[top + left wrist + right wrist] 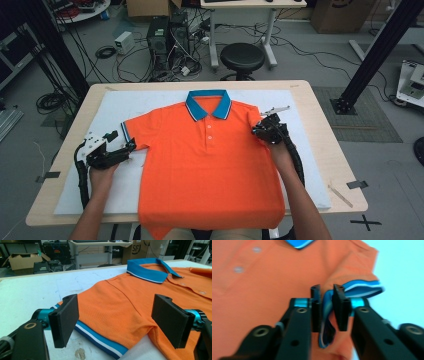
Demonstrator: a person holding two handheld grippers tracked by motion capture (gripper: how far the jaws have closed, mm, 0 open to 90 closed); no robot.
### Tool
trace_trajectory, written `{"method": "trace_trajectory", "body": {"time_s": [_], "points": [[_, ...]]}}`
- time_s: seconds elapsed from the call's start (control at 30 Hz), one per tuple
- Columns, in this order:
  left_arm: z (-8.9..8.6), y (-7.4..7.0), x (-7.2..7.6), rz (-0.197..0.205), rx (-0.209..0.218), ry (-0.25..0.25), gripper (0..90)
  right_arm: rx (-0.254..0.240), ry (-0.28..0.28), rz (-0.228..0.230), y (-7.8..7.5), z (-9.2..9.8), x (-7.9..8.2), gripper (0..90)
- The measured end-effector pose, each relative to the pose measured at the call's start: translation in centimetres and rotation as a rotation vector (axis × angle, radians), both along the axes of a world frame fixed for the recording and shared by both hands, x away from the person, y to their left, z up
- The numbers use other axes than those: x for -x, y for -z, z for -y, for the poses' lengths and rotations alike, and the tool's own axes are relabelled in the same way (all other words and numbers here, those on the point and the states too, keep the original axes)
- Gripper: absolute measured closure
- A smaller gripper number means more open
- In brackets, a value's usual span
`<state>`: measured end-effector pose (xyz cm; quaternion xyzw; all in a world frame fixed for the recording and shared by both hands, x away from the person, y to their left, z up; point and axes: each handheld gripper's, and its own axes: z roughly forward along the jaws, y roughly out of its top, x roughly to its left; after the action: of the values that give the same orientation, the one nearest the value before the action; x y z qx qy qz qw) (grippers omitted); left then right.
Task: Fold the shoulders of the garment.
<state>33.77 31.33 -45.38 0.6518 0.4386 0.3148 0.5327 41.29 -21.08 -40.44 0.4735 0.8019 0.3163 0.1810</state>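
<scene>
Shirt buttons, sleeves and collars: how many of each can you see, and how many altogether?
Buttons: 3
Sleeves: 2
Collar: 1
Total: 6

Bare white mat [115, 117] left of the orange polo shirt [210, 165] gives open passage along the tabletop [327, 150]. The left gripper [131, 146] stands by one sleeve; the right gripper [257, 131] occupies the other.
</scene>
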Motion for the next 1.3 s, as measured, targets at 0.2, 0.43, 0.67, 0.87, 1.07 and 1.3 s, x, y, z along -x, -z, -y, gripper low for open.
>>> {"method": "trace_trajectory", "body": {"time_s": [0.2, 0.43, 0.67, 0.87, 1.07, 1.3], "points": [[0.0, 0.0, 0.0, -0.002, -0.003, 0.001, 22.3, -0.046, 0.129, 0.053, -1.0, 0.6, -0.4, 46.3], [0.1, 0.0, -0.1, -0.005, -0.009, 0.010, 22.3, -0.028, 0.214, -0.066, 1.1, 0.5, -2.1, 37.2], [0.1, 0.0, -0.1, -0.004, -0.011, 0.014, 22.5, 0.013, 0.202, -0.100, 2.7, -0.3, -3.2, 77.3], [0.1, 0.0, -0.1, -0.004, -0.013, 0.013, 22.5, 0.068, 0.155, -0.012, 2.0, -0.7, -2.8, 87.3], [0.2, 0.0, -0.1, -0.008, -0.013, 0.012, 22.6, 0.082, 0.124, 0.062, 0.9, -2.0, -2.3, 86.7], [0.1, 0.0, -0.1, -0.007, -0.011, 0.012, 22.6, 0.148, 0.179, 0.079, 1.1, -1.6, -2.7, 87.9]]}}
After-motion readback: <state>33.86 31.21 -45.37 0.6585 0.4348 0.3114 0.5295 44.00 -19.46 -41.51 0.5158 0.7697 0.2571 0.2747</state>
